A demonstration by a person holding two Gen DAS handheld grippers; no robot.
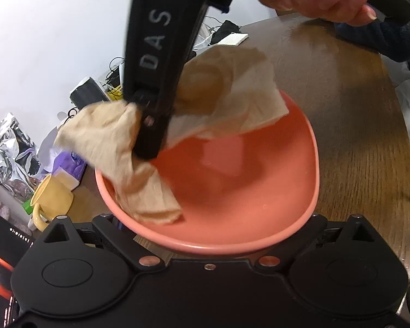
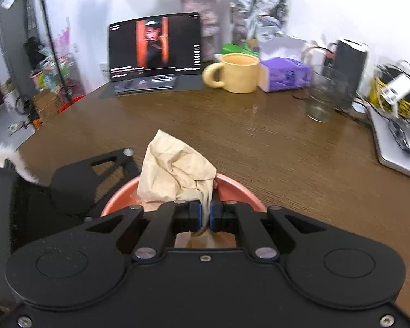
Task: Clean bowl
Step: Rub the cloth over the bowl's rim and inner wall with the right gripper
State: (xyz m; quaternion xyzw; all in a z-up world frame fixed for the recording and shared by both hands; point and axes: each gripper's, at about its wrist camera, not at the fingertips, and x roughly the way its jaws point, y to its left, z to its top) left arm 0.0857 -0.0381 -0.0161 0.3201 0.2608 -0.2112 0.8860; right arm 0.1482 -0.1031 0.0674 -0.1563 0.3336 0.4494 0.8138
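A salmon-pink bowl (image 1: 232, 191) sits tilted on the brown table (image 1: 355, 136), right in front of my left gripper (image 1: 211, 218). That gripper's two fingers are spread wide and hug the bowl's sides under the rim; their tips are hidden. My right gripper (image 1: 147, 150) reaches down from above, held by a hand (image 1: 328, 2), and is shut on a crumpled beige cloth (image 1: 232, 95). The cloth drapes over the bowl's far and left rim. In the right wrist view the cloth (image 2: 175, 169) is pinched between the right gripper's (image 2: 205, 218) blue pads, above the bowl (image 2: 240, 191). The left gripper (image 2: 90, 183) lies at the bowl's left.
At the table's back stand a yellow mug (image 2: 239, 72), a purple tissue pack (image 2: 284, 75), a drinking glass (image 2: 324, 95), a lit tablet (image 2: 154, 46) and a foil bag (image 2: 257, 13). A grey laptop (image 2: 396, 150) and cables lie at the right.
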